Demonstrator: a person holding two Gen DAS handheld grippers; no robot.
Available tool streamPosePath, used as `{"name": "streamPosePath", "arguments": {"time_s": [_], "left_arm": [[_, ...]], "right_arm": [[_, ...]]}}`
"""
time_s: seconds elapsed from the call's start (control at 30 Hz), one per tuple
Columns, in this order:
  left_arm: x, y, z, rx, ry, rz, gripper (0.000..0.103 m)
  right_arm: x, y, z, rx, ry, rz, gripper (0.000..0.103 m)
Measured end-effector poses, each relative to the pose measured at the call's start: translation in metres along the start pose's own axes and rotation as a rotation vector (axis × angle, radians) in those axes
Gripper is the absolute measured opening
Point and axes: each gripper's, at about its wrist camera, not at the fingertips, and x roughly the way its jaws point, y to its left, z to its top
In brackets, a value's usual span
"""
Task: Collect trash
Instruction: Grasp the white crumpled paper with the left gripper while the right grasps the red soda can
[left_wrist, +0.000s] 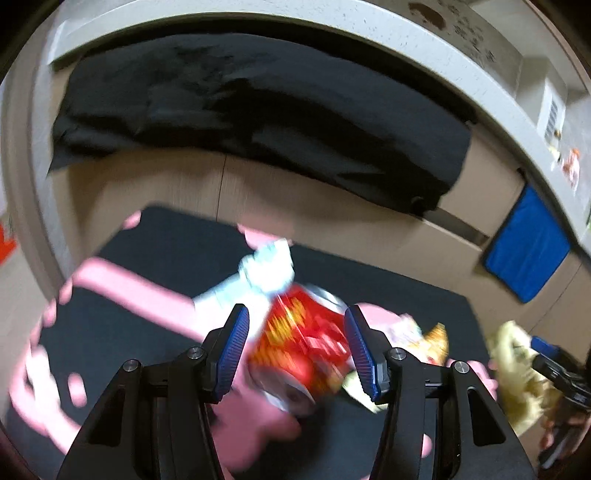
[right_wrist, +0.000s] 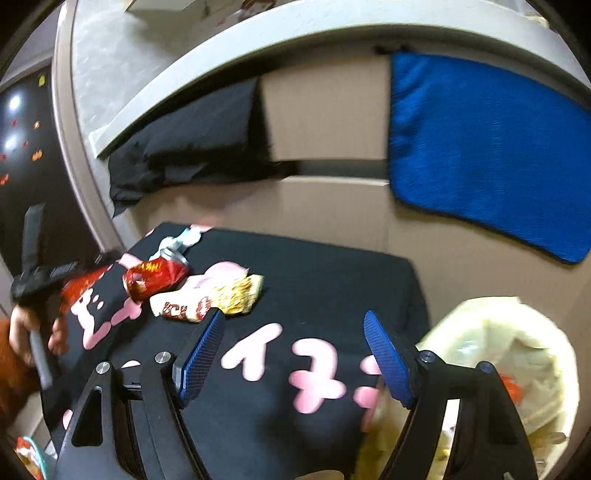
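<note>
A crumpled red snack wrapper (left_wrist: 306, 343) (right_wrist: 155, 277) lies on a black mat with pink letters (left_wrist: 388, 288) (right_wrist: 325, 280). My left gripper (left_wrist: 297, 310) hovers over it, open, with the wrapper blurred between its blue pads and not gripped. A silver-white wrapper (left_wrist: 266, 273) (right_wrist: 173, 247) lies just beyond, and a cream and yellow wrapper (left_wrist: 428, 339) (right_wrist: 207, 299) beside it. My right gripper (right_wrist: 293, 314) is wide open and empty above the mat. A pale yellow trash bag (right_wrist: 498, 350) (left_wrist: 517, 376) sits by its right finger. Each view shows the other gripper (right_wrist: 40, 277) (left_wrist: 546, 354) at its edge.
Beige cabinet fronts (right_wrist: 325, 110) rise behind the mat under a grey counter (left_wrist: 332, 22). A black cloth (left_wrist: 258, 110) and a blue towel (right_wrist: 480, 147) hang from them. Another wrapper (right_wrist: 26, 454) lies off the mat's near left corner.
</note>
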Motion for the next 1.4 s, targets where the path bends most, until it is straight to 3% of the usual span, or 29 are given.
{"name": "streamPosePath", "arguments": {"time_s": [0.2,0.33,0.43,0.5,0.7,1.0,1.23,1.4], "left_arm": [[0.069,0.017,0.035,0.084,0.095,0.031,0.054],[0.11,0.019,0.037,0.139,0.224,0.029,0.054],[0.119,0.03,0.033,0.06,0.265,0.009,0.053],[0.117,0.037,0.029,-0.006,0.265,-0.018,0.045],[0.085,0.04,-0.001,-0.157,0.277,-0.062,0.038],[-0.002,0.003,-0.06,-0.18,0.274,-0.146,0.037],[-0.078,0.016,-0.064,-0.169,0.131,-0.027,0.037],[-0.11,0.032,-0.068,-0.197,0.066,0.01,0.037]], "right_arm": [[0.027,0.016,-0.008,-0.007,0.048,0.015,0.075],[0.041,0.016,-0.015,0.012,0.091,0.025,0.075],[0.05,0.015,-0.02,0.011,0.116,0.02,0.075],[0.054,0.015,-0.022,0.014,0.13,0.022,0.075],[0.054,0.018,-0.026,0.021,0.137,0.038,0.075],[0.038,0.042,-0.027,0.009,0.119,0.098,0.075],[0.036,0.098,-0.028,-0.075,0.128,0.25,0.075],[0.056,0.148,-0.016,-0.188,0.125,0.296,0.075]]}}
